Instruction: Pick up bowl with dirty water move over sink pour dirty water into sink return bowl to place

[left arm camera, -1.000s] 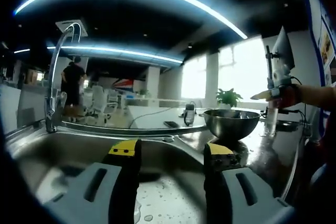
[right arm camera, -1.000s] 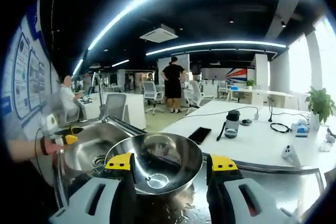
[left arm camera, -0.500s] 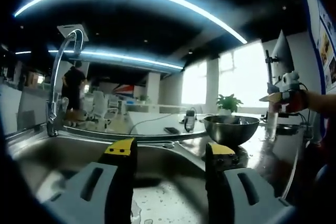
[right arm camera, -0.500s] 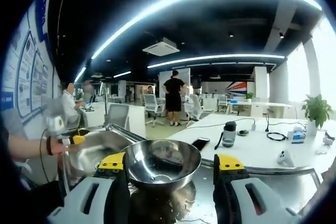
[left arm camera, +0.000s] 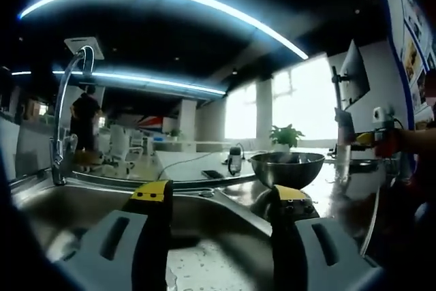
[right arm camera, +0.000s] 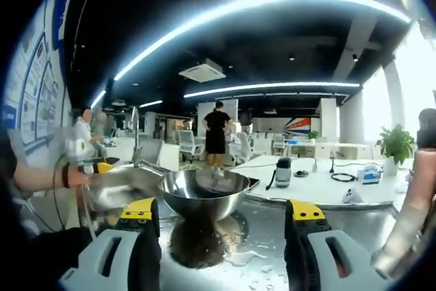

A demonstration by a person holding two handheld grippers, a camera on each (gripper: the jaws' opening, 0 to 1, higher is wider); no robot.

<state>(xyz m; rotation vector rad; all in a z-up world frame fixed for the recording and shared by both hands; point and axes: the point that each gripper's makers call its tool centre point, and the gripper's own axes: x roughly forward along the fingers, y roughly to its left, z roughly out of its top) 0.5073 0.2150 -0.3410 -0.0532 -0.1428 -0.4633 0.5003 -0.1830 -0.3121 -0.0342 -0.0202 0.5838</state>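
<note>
Right gripper (right arm camera: 221,215) low over the wet steel counter (right arm camera: 272,226), jaws apart and holding nothing, steel bowl (right arm camera: 204,193) standing on the counter just ahead, left gripper (left arm camera: 218,195) jaws apart over the sink (left arm camera: 75,202), faucet (left arm camera: 61,120) behind, person standing far off

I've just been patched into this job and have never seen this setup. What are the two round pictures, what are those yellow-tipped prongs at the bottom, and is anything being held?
Each round picture comes from a fisheye camera riding on a hand-held claw; a person carries one in each hand. The yellow-tipped prongs are that claw's own jaws. In the left gripper view, the left claw points over the steel sink, with the faucet behind it. In the right gripper view, the right claw faces the steel bowl, which stands on the wet countertop. Both claws are open and hold nothing. The bowl also appears right of the sink.
</note>
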